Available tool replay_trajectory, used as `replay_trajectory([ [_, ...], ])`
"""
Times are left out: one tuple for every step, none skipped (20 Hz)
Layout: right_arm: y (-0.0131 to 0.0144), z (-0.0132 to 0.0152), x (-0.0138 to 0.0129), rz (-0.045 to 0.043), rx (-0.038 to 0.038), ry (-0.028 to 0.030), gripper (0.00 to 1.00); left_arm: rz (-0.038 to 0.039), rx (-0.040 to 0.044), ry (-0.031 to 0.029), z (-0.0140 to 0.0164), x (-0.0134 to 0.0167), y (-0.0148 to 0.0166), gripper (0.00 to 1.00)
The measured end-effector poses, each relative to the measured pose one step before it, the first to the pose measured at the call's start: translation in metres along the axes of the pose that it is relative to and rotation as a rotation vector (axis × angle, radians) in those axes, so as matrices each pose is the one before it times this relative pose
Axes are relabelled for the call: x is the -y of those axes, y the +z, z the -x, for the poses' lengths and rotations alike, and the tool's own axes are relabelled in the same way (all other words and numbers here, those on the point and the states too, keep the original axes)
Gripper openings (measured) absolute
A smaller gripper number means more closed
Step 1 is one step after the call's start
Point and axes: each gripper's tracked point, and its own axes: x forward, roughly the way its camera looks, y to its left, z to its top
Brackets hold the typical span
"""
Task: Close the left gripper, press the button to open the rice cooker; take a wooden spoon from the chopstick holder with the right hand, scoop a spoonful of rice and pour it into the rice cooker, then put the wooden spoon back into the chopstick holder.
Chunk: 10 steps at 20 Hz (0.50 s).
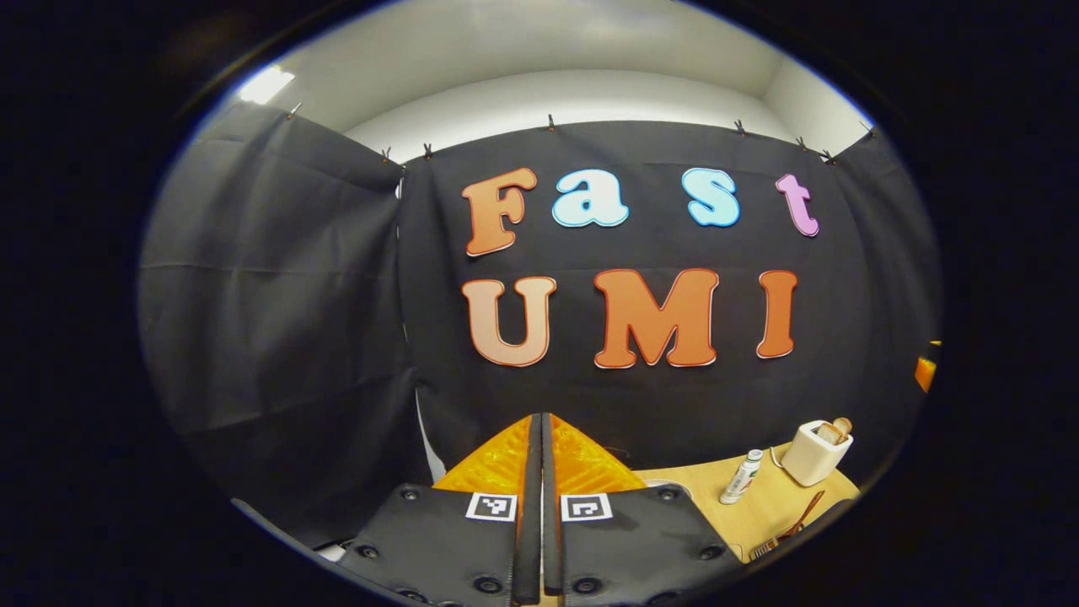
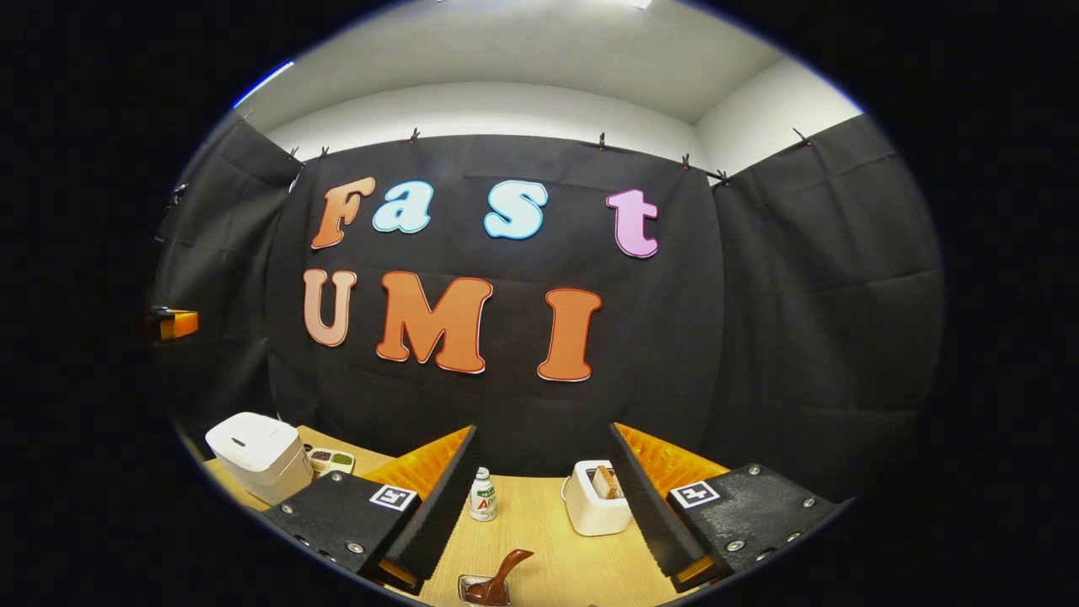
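Left gripper jaws pressed together, holding nothing. Right gripper jaws wide, w/ wooden spoon below, rice cooker off to its left on worktop.

Your rice cooker at eight o'clock looks smooth, glossy white plastic. The table shows pale matt wood grain. The wooden spoon at six o'clock is polished brown.
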Motion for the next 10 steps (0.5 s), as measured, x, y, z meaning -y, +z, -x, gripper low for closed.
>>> replay_trajectory([
  [-0.00033,0.00030,0.00033,0.00019,-0.00205,-0.00415,0.94,0.00065,-0.01528,-0.00601,-0.00569,-0.00020,-0.00556,0.07],
  [-0.00078,0.00003,-0.00007,0.00031,-0.00257,-0.00229,0.94,0.00195,-0.02146,-0.00772,-0.00376,-0.00140,-0.00575,0.07],
  [-0.00009,0.00146,0.00066,0.00036,0.00005,-0.00567,0.94,0.00491,-0.02217,-0.00185,-0.00273,-0.00239,-0.00833,0.07],
  [0.00006,0.00095,0.00085,-0.00022,0.00202,-0.00520,0.97,0.00454,-0.02992,0.00858,-0.00481,-0.00429,-0.00728,0.07],
  [-0.00043,0.00044,0.00066,0.00023,0.00139,-0.00465,0.97,0.00591,-0.03075,0.01325,-0.00466,-0.00677,-0.00803,0.07],
  [-0.00148,-0.00007,0.00083,0.00034,-0.00073,-0.00586,0.94,0.00489,-0.03237,0.00745,-0.00627,-0.00517,-0.00800,0.07],
  [-0.00188,0.00085,0.00032,0.00023,-0.00367,-0.00335,0.94,0.00498,-0.03441,0.00792,-0.00790,-0.00359,-0.00651,0.07],
  [-0.00195,0.00080,0.00032,0.00052,-0.00241,-0.00515,0.94,0.00272,-0.03460,0.00067,-0.00717,-0.00354,-0.00684,0.07],
  [-0.00073,0.00130,0.00137,0.00014,-0.00339,-0.00441,0.94,0.00665,-0.03014,-0.00035,-0.00509,-0.00500,-0.00956,0.07],
  [-0.00068,0.00095,0.00089,0.00158,-0.00207,-0.00560,0.94,0.00570,-0.02901,0.00056,-0.00549,-0.00389,-0.00504,0.07],
])
